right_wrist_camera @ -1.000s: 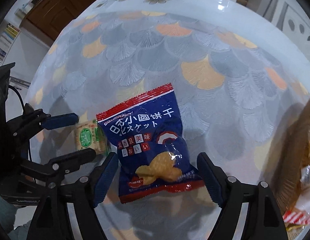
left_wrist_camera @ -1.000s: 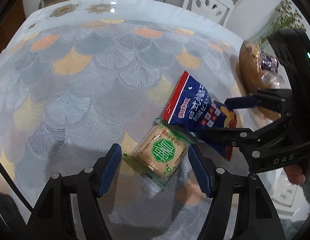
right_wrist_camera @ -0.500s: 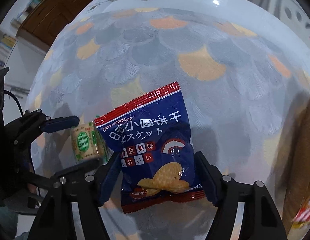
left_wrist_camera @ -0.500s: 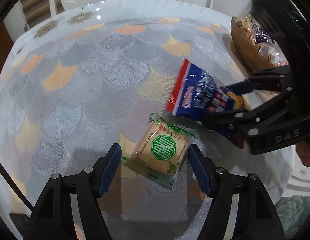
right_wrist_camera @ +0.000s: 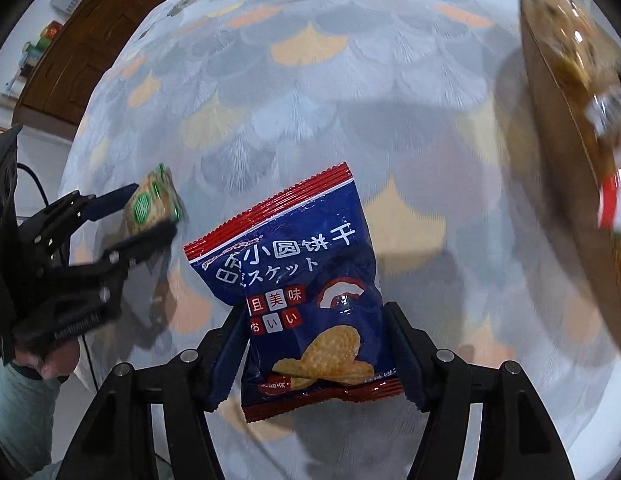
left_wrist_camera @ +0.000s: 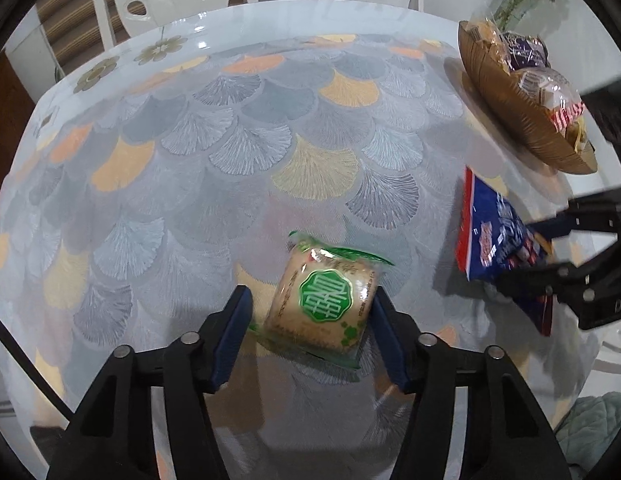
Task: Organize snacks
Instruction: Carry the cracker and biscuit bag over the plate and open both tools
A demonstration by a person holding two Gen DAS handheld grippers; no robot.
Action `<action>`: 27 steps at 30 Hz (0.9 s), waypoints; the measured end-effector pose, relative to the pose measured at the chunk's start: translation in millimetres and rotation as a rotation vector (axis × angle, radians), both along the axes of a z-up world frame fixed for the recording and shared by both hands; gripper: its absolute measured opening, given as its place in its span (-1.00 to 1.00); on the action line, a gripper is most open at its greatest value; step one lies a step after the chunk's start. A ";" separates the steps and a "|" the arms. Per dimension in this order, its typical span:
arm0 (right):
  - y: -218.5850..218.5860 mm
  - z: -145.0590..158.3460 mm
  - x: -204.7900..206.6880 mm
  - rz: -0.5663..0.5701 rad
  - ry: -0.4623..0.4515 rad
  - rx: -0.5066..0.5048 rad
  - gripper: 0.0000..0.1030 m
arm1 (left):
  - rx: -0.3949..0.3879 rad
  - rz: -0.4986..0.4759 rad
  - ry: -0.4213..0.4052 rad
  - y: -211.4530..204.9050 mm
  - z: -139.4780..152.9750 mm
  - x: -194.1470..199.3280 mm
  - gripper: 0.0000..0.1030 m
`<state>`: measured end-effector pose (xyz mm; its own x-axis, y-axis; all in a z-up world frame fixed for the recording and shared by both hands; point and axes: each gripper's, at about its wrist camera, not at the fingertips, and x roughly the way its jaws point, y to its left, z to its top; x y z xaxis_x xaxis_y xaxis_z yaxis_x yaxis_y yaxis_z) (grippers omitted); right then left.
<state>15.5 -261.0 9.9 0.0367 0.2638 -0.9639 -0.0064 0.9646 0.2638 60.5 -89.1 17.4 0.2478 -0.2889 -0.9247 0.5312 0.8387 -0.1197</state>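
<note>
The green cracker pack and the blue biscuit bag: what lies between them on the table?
Nothing: only bare patterned tablecloth lies between the green cracker pack and the blue biscuit bag, as the left wrist view shows.

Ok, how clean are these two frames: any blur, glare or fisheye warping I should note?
Left wrist view: mostly sharp, the green-label cracker pack crisp; bright glare on the far table edge; blue biscuit bag slightly smeared; fisheye bends the table round. Right wrist view: the blue biscuit bag is sharp, but the snack basket at the right edge is heavily motion-blurred, and the left gripper is soft.
</note>
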 end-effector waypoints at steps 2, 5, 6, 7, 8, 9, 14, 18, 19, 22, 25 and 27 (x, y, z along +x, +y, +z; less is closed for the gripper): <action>0.9 0.8 -8.1 -0.001 0.006 0.009 0.22 | -0.017 0.014 0.007 1.2 0.8 -3.2 -0.06; -2.2 3.3 -19.6 0.006 0.012 0.015 0.20 | -0.049 0.040 0.018 0.8 8.7 -11.5 -0.23; -2.1 4.4 -23.5 0.006 0.012 0.018 0.19 | -0.058 0.048 0.019 0.2 13.2 -14.6 -0.23; -3.3 6.1 -27.4 0.005 0.011 0.021 0.19 | -0.064 0.053 0.015 -1.0 17.1 -18.5 -0.23; -5.0 8.6 -31.5 0.004 0.008 0.023 0.18 | -0.070 0.058 0.005 -2.4 23.9 -22.2 -0.23; -6.4 11.1 -34.1 0.001 0.003 0.024 0.18 | -0.077 0.062 -0.003 -3.2 28.6 -26.3 -0.23; -20.3 32.3 -48.7 -0.021 -0.026 0.034 0.18 | -0.117 0.084 -0.044 -12.3 64.9 -37.2 -0.23; -25.4 54.3 -48.2 -0.038 -0.069 0.033 0.18 | -0.141 0.096 -0.089 -23.2 95.5 -44.8 -0.23; -28.5 60.7 -49.9 -0.044 -0.080 0.032 0.18 | -0.148 0.100 -0.093 -25.5 100.1 -44.2 -0.23; -44.0 82.6 -52.2 -0.067 -0.122 0.028 0.18 | -0.181 0.112 -0.112 -36.6 118.7 -44.7 -0.23; -62.7 103.4 -54.7 -0.100 -0.162 0.021 0.18 | -0.225 0.107 -0.134 -51.7 137.2 -45.9 -0.23; -78.5 117.1 -55.6 -0.126 -0.190 0.014 0.18 | -0.252 0.104 -0.149 -64.6 147.8 -43.3 -0.23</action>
<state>-40.1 -339.5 126.9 0.2508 0.2586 -0.9329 0.0628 0.9573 0.2823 17.3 -153.7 165.2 0.4156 -0.4706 -0.7783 0.4715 0.8433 -0.2581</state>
